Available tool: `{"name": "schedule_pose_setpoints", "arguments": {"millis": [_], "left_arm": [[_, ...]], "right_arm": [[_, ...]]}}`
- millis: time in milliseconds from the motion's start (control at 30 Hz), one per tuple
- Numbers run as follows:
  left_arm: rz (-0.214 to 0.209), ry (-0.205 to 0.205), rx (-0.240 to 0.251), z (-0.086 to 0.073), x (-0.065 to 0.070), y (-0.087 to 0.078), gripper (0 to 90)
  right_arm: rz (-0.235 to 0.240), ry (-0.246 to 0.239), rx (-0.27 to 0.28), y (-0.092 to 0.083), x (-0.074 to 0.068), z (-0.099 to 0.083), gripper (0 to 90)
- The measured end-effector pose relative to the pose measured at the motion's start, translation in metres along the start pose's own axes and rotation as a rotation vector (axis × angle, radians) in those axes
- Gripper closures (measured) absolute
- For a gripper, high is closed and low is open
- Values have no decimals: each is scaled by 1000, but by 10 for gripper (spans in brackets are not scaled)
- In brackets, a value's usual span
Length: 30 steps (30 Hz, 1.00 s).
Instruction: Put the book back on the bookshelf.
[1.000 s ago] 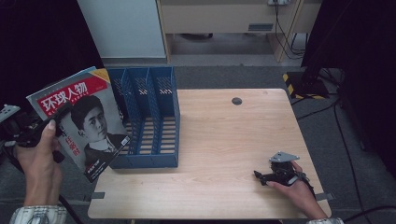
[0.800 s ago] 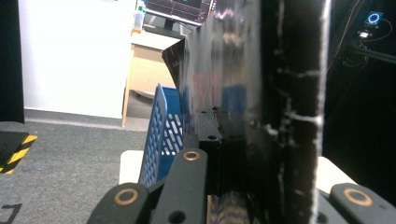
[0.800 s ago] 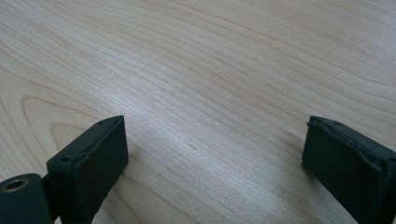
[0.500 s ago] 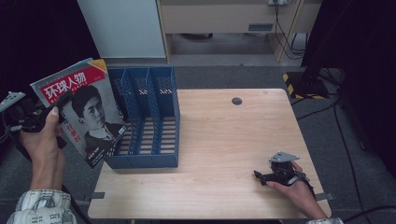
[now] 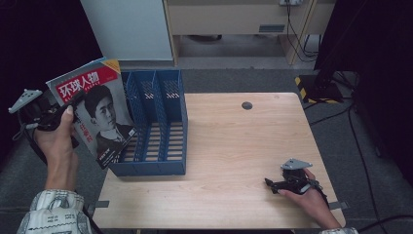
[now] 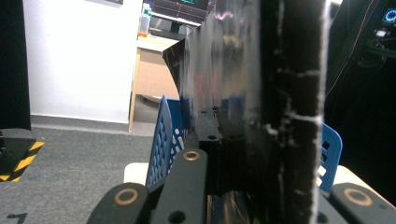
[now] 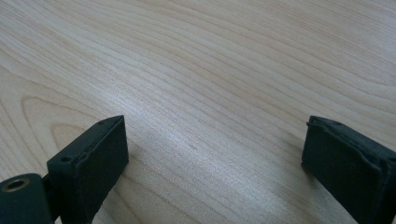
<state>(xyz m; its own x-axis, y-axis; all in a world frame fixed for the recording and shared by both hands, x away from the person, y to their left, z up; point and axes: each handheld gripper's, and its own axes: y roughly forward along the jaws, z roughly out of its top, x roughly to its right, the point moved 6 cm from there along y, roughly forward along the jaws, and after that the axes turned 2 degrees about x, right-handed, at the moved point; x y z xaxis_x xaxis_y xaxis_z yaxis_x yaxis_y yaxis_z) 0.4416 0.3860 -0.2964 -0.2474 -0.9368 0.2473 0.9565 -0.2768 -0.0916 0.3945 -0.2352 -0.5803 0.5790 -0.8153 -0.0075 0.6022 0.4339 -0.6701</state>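
A magazine (image 5: 97, 112) with a red title band and a portrait on its cover is held upright off the table's left edge, against the left side of a blue slotted file rack (image 5: 160, 131). My left gripper (image 5: 73, 105) is shut on the magazine's left edge. In the left gripper view the dark magazine (image 6: 261, 93) stands edge-on between the jaws, with the blue rack (image 6: 161, 140) just behind. My right gripper (image 5: 270, 184) rests on the wooden table (image 5: 234, 146) near the front right corner. Its jaws (image 7: 215, 154) stand open with bare wood between them.
The rack stands on the table's left part, its slots running front to back. A small dark round grommet (image 5: 247, 105) sits near the table's far edge. A white panel (image 5: 126, 29) and a wooden cabinet (image 5: 234, 19) stand beyond the table, cables (image 5: 341, 117) trail at right.
My left hand has carried the magazine to the right and slightly up, closer to the blue rack. The right gripper has stayed put.
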Motion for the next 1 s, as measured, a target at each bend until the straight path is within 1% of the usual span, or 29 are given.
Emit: {"name": "schedule_pose_setpoints", "arguments": {"millis": [100, 200, 367, 433, 533, 567, 833, 900, 933, 967, 1000], "left_arm": [[4, 2, -4, 0, 0, 4, 865], [6, 13, -6, -1, 0, 7, 865], [-4, 10, 11, -2, 2, 14, 864], [-8, 28, 20, -2, 5, 17, 865], [-12, 54, 20, -4, 8, 21, 864], [-13, 57, 21, -5, 9, 22, 865], [-8, 55, 18, -10, 6, 25, 865], [-3, 57, 32, -10, 5, 25, 865], [8, 61, 42, -10, 4, 24, 865], [8, 61, 42, -10, 4, 24, 865], [6, 56, 59, -11, 4, 24, 865]], "right_arm": [[0, 0, 0, 0, 0, 0, 74], [0, 1, 0, 0, 0, 0, 74], [0, 1, 0, 0, 0, 0, 74], [0, 0, 0, 0, 0, 0, 74], [0, 1, 0, 0, 0, 0, 74], [0, 0, 0, 0, 0, 0, 74], [0, 1, 0, 0, 0, 0, 75], [3, 3, -1, 0, -1, 0, 82], [3, 2, 0, -1, -1, 0, 83], [3, 2, 0, -1, -1, 0, 83], [4, 1, 0, -1, -1, 0, 83]]}}
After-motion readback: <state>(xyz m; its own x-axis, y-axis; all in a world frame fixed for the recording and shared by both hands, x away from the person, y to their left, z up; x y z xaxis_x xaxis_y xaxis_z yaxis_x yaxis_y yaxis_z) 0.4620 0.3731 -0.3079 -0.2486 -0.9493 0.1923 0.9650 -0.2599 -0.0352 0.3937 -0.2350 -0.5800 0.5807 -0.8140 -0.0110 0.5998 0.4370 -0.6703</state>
